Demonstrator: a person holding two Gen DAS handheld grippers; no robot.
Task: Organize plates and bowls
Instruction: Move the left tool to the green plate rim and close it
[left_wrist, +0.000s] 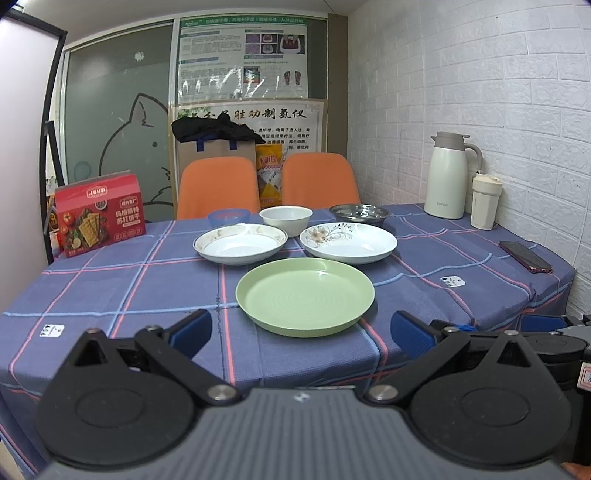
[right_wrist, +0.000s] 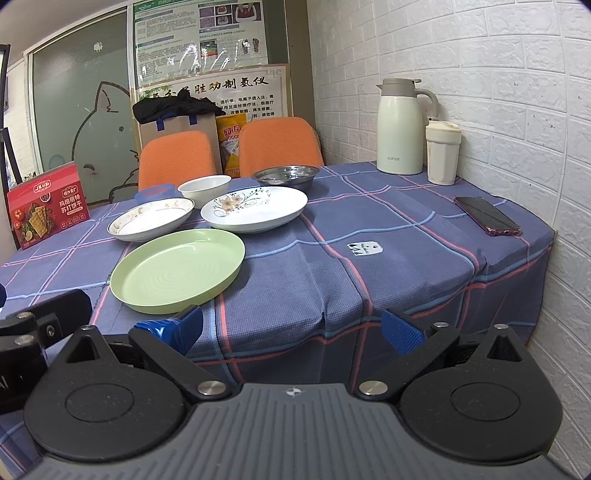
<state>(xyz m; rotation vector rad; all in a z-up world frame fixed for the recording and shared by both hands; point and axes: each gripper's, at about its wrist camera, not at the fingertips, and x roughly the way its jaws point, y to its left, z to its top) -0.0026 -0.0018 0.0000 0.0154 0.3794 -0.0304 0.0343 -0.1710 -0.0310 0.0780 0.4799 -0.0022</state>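
Both claws hang at the near edge of the table (left_wrist: 110, 288), empty and spread wide: the left gripper (left_wrist: 301, 330) faces the green plate (left_wrist: 304, 295), the right gripper (right_wrist: 291, 326) sits off to that plate's right over bare checked cloth. Just behind the green plate lie two white plates side by side, one with a brown-patterned rim (left_wrist: 240, 242) on the left and a flowered plate (left_wrist: 349, 240) on the right. Behind those, farther from the green plate, stand a blue bowl (left_wrist: 228, 217), a white bowl (left_wrist: 286, 218) and a steel bowl (left_wrist: 359, 214) in a row.
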